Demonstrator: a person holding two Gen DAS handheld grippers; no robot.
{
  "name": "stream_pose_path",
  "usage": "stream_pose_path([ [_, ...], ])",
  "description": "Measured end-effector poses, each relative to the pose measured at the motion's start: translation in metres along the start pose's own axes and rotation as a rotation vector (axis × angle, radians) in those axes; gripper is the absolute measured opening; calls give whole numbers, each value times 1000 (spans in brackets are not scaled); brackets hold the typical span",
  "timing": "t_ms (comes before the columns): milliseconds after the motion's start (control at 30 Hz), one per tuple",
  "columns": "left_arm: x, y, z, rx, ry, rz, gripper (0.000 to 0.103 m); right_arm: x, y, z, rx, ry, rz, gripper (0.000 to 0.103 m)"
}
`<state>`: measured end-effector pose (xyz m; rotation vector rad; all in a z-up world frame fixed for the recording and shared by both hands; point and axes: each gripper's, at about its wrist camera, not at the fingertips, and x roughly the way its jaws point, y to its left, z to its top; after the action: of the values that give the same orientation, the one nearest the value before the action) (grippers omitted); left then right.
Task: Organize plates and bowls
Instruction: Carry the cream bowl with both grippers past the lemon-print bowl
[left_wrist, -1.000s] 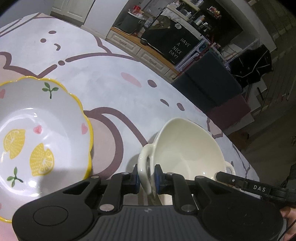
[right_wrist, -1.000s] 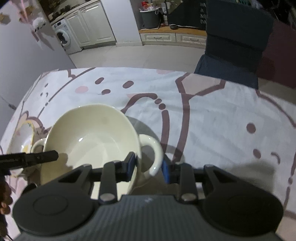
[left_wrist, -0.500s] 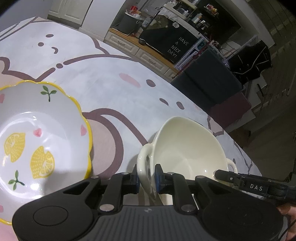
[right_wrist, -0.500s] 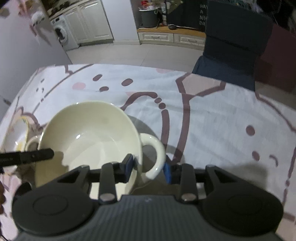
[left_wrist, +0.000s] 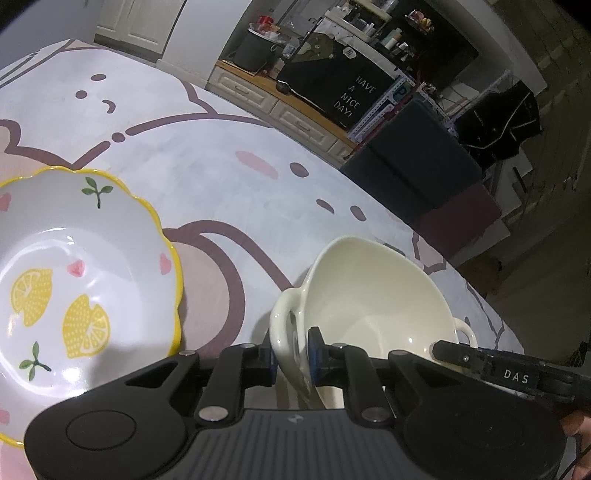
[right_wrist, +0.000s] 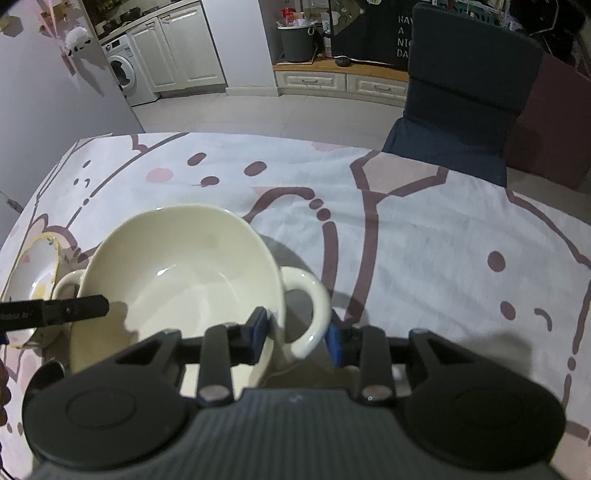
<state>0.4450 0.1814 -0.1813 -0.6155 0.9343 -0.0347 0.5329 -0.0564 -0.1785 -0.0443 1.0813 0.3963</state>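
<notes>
A cream two-handled bowl (left_wrist: 373, 295) is held between both grippers, above the tablecloth. My left gripper (left_wrist: 293, 356) is shut on its left handle (left_wrist: 282, 321). My right gripper (right_wrist: 297, 338) is shut on its right handle (right_wrist: 312, 306), with one finger inside the bowl (right_wrist: 177, 273) and the other outside the handle loop. A white lemon-print plate with a wavy yellow rim (left_wrist: 74, 280) lies to the left of the bowl; it also shows in the right wrist view (right_wrist: 31, 280).
The table has a white cloth with pink and brown cartoon outlines (right_wrist: 424, 236). A dark blue chair (right_wrist: 469, 85) stands at the far table edge. Kitchen cabinets and a washing machine (right_wrist: 123, 75) lie beyond.
The bowl, held by both grippers, has shifted slightly away from the lemon plate and sits a little higher. Both grips are unchanged.
</notes>
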Motion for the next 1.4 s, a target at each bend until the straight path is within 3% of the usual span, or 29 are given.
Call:
stream_pose_path([
  [733, -5, -6, 2, -4, 0, -21, 17, -16, -1, 2, -2, -24, -11, 37],
  [1400, -38, -24, -3, 3, -22, -58, 17, -58, 2, -3, 3, -75, -25, 36],
])
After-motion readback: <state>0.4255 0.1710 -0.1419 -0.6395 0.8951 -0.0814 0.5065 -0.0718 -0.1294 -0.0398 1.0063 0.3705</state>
